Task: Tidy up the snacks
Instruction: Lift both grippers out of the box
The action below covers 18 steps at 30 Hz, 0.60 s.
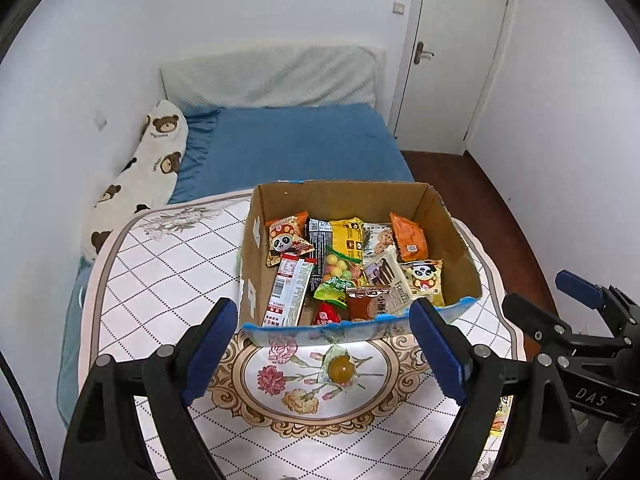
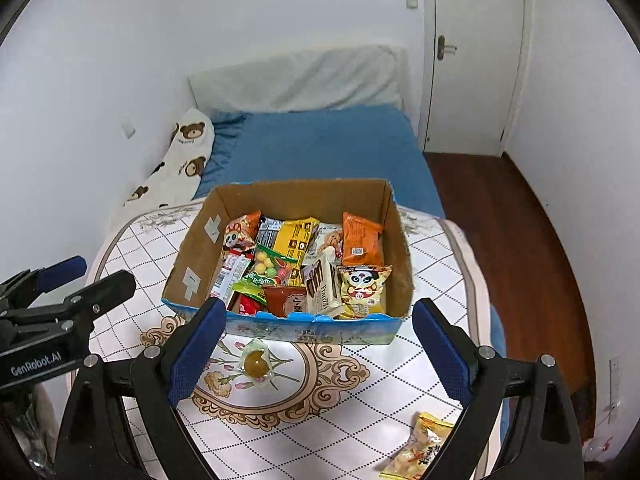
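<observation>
Holding both tongs, left point(image 1: 324, 354) and right point(image 2: 318, 350), wide and empty, you next close on the wrapped candy point(image 1: 341, 369) beside the box point(image 1: 456, 240).

Cardboard, foil wrappers, printed cloth and matt plastic

The box point(image 1: 452, 240) is raw brown cardboard inside, rough and matt, with a glossy blue printed skin outside. The snack packets point(image 1: 348, 264) in it are shiny plastic and foil film. The wrapped candy point(image 1: 341, 367) on the desk point(image 1: 160, 280) sits in clear, glossy wrap. The desk wears a smooth printed cover with a slight sheen. The left gripper point(image 1: 324, 352) and right gripper point(image 2: 320, 354) are matt black plastic with metal screws; their fingers point(image 1: 210, 354) carry blue textured pads. The floor point(image 2: 520, 240) is polished dark wood.
</observation>
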Available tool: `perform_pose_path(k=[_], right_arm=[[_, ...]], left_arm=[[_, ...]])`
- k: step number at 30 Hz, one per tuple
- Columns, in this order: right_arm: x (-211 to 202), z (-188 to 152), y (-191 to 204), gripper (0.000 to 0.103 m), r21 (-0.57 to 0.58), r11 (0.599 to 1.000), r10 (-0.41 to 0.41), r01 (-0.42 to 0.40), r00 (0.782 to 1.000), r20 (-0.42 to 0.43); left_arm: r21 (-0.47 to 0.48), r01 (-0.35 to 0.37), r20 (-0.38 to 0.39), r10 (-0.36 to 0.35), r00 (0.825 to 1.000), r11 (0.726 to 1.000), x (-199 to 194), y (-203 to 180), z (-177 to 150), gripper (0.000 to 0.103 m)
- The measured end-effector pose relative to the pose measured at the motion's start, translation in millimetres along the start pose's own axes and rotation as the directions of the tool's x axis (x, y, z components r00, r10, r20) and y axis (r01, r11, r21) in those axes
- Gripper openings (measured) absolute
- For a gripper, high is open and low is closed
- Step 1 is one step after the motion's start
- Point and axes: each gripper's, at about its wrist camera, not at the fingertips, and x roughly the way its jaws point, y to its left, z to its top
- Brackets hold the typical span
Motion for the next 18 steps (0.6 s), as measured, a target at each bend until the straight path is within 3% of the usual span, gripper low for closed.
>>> perform_pose_path(k=[11, 16, 18], right_arm=[[-48, -16, 3, 0.096, 0.009, 1.000, -0.010, 0.009, 0.996, 0.089], [-50, -24, -2, 0.096, 0.052, 0.998, 0.024, -0.027, 0.997, 0.068], [-44, -29, -9, 0.096, 0.087, 0.995, 0.038, -0.042, 0.998, 0.044]], left_arm=[[0.009, -0.022, 0.082, 0.021, 0.996, 1.000, -42, -8, -18, 0.088], [0.009, -0.028, 0.085, 0.027, 0.996, 1.000, -40, -10, -24, 0.088], [0.004, -0.034, 0.062, 0.034, 0.997, 0.999, -31, -9, -29, 0.095]])
